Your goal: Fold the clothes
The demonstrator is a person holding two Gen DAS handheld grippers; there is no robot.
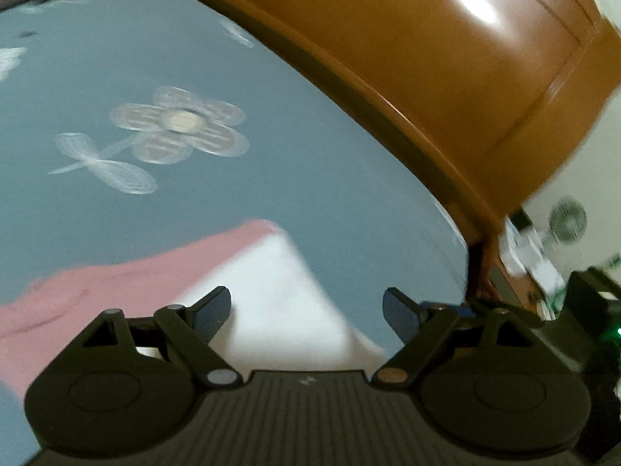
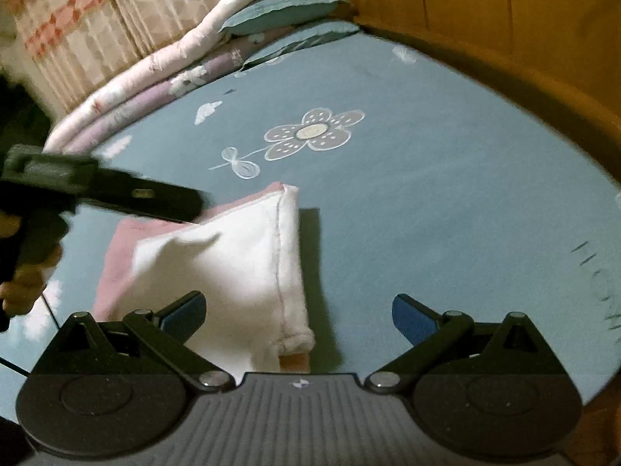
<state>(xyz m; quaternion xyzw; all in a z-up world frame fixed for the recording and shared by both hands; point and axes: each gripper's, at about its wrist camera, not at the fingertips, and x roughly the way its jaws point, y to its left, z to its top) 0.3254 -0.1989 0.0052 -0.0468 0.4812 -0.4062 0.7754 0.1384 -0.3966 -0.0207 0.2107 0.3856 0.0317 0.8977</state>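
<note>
Soft, light garment [image 2: 233, 256] lies folded on the bed [image 2: 427, 194]; both grippers [image 1: 306, 310] [image 2: 299, 314] spread, empty; pinch its seamed edge.

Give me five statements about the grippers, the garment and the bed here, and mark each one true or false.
1. The left gripper is open. True.
2. The right gripper is clamped on the pink and white garment. False: its fingers are spread, holding nothing.
3. The garment lies on a blue bedsheet printed with a white flower. True.
4. The garment is spread out flat at full length. False: it lies folded into a compact shape.
5. Folded quilts and pillows are stacked at the bed's far edge. True.
</note>
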